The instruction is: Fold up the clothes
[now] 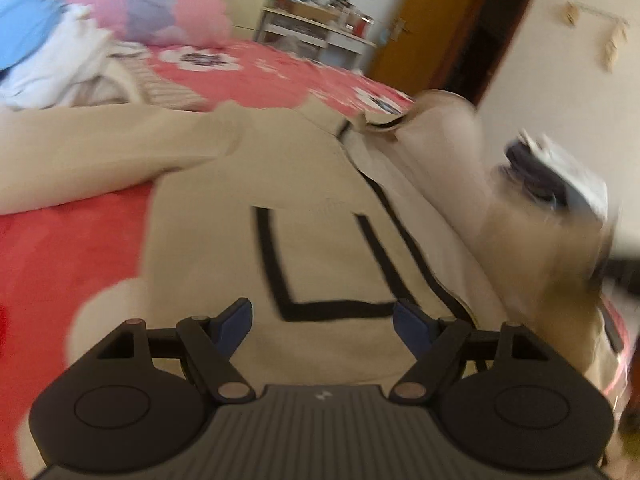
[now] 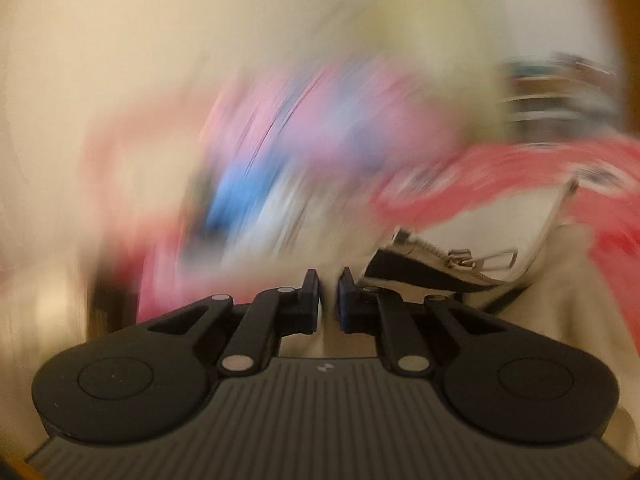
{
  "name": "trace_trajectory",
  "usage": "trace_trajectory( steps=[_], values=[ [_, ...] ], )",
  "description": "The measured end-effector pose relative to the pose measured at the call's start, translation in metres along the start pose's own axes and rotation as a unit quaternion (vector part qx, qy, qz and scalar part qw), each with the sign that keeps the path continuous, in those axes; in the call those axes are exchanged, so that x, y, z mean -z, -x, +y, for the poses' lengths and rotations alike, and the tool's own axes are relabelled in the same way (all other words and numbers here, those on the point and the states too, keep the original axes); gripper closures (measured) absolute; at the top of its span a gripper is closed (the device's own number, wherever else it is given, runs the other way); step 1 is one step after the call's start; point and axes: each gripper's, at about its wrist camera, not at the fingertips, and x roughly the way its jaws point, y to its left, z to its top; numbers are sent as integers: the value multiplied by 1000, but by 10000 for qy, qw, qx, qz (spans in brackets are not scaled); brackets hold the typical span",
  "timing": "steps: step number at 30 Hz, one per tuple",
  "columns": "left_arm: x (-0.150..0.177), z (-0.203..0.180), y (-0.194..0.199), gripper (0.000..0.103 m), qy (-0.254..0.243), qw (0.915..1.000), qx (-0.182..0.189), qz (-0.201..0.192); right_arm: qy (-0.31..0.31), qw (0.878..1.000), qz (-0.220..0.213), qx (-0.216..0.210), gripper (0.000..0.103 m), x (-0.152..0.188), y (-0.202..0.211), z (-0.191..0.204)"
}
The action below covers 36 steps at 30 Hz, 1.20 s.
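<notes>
We see one red floral bed carrying one cream jacket spread toward its right edge. Our left gripper hovers spread above it; our right gripper pinches cream fabric beside one zipper pull.

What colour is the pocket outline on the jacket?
Black, on the cream jacket; clearest in the left wrist view.

both wrist views close above jacket, bed
</notes>
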Motion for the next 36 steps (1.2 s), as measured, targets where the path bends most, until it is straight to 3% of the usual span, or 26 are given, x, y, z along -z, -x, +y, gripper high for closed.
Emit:
trace_trajectory(
  steps=[2,4,10,13,15,17,21,22,23,25,27,30,34,36],
  values=[
    [-1,12,5,25,156,9999,-25,-33,687,9929,941,228,94,21,-28,26],
    [-3,16,8,25,219,9997,31,-43,721,9885,1281,359,90,36,-38,32],
    [-9,0,8,25,-12,9983,548,-173,-407,9967,616,343,88,44,6,38],
    [-10,-35,4,25,-734,9930,917,-153,-854,9955,289,286,80,61,33,46],
    [-4,-68,1,24,-1558,9819,1071,-89,-1276,9907,34,464,74,74,53,47],
    [6,-105,-5,24,-2492,9624,1079,-46,-1809,9801,-280,765,72,85,73,43],
    [39,-166,-33,24,-4037,9126,645,16,-2872,9443,-890,1334,72,113,111,31],
    [44,-175,-43,25,-4191,9066,493,79,-3110,9335,-1034,1454,72,121,119,28],
    [47,-181,-54,34,-4288,9027,334,156,-3344,9217,-1178,1573,72,129,128,25],
    [46,-184,-71,50,-4112,9107,163,365,-3571,9073,-1334,1772,72,139,140,20],
    [38,-180,-75,69,-3609,9313,244,438,-3747,8946,-1461,1949,72,150,153,15],
    [26,-175,-72,100,-3109,9499,125,311,-4043,8754,-1639,2082,69,164,162,2],
    [4,-146,-39,100,-1985,9798,126,-186,-4519,8489,-1671,2175,67,172,157,-32],
    [-6,-120,-12,100,-1301,9901,120,-518,-4592,8435,-1552,2313,67,171,150,-56]
  ],
)
